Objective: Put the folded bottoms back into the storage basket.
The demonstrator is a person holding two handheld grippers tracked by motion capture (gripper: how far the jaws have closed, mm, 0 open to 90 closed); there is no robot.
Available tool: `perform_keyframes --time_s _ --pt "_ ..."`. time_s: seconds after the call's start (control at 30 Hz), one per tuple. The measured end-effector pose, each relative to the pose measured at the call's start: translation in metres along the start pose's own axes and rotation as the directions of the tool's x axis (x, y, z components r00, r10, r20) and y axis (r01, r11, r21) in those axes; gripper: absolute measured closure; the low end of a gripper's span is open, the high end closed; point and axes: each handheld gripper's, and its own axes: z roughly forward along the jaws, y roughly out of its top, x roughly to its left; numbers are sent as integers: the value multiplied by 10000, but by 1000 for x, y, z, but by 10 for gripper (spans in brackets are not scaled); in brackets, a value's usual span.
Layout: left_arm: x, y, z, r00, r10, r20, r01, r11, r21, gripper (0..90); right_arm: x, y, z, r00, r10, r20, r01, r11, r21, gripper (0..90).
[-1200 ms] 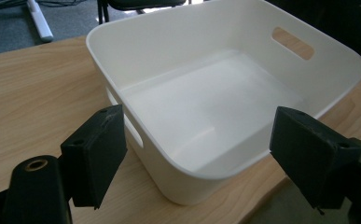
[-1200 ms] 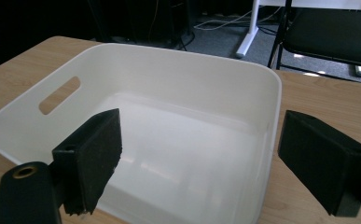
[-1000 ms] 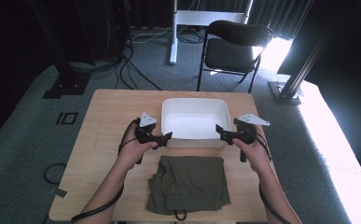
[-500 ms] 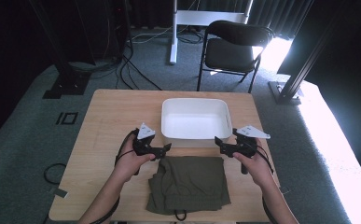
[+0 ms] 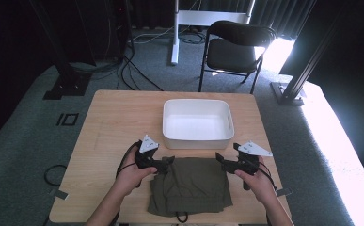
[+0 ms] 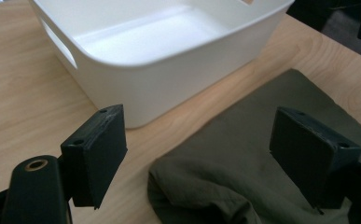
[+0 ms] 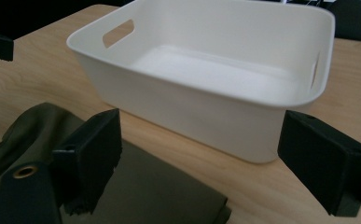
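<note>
Overhead, the folded olive garment (image 5: 191, 186) lies on the desk (image 5: 109, 127) just in front of the white bin (image 5: 197, 123). At its far left corner sits the left gripper (image 5: 169, 161), at its far right corner the right gripper (image 5: 219, 157).

Along the left gripper (image 6: 201, 149), the jaws stand wide, with nothing clamped, over the garment's rumpled corner (image 6: 243, 177).

Along the right gripper (image 7: 201, 158), the jaws likewise gape wide, the garment's edge (image 7: 164, 191) below them and the bin (image 7: 206, 70) close ahead.

You've got an olive-green folded garment (image 5: 191, 186) lying flat on the desk (image 5: 104, 136), near edge, just in front of the white tub (image 5: 197, 121) without touching it; probably a drawstring loop at its near hem.
</note>
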Motion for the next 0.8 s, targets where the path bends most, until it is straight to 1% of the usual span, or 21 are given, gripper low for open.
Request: perform_keyframes --time_s 0.03,0.1,0.13,0.2,0.27,0.43,0.57,0.6,0.67,0.7,0.73,0.8 --pt "-2 -3 1 10000 -13 73 13 10000 24 203 1 -3 -1 10000 44 -26 -44 10000 24 136" --pt "-4 -7 2 9999 -9 156 8 10000 54 203 2 -10 -1 10000 -47 -28 47 9999 93 135" --pt "-6 -10 3 9995 -49 306 44 9999 154 203 3 -14 0 10000 -9 -38 10 9998 180 136" --pt "-8 -15 5 9994 -58 342 49 9997 251 203 4 -23 1 10000 23 -63 -21 9994 349 136" --pt "-10 -21 6 9992 -118 383 102 9991 411 203 4 -32 3 9999 154 -46 -151 9984 539 136" --pt "-14 -34 8 9990 -242 379 211 9966 790 202 6 -50 6 9995 304 -27 -300 9952 930 136" --pt "-16 -43 10 9991 -329 284 298 9941 1040 183 9 -58 9 9995 323 24 -324 9929 1147 136" --pt "-17 -46 11 9989 -362 284 328 9929 1140 183 9 -60 10 9996 273 70 -280 9924 1195 136" --pt "-17 -50 11 9989 -375 285 336 9913 1276 182 11 -64 12 9995 309 12 -308 9901 1368 135" --pt "-17 -51 11 9989 -406 235 371 9904 1334 183 12 -66 12 9996 271 27 -272 9885 1490 136" --pt "-16 -54 12 9993 -341 142 317 9891 1436 183 13 -68 13 9997 224 37 -227 9877 1550 136" --pt "-16 -59 12 9992 -393 93 372 9855 1658 183 14 -70 14 9995 304 21 -304 9856 1665 135"
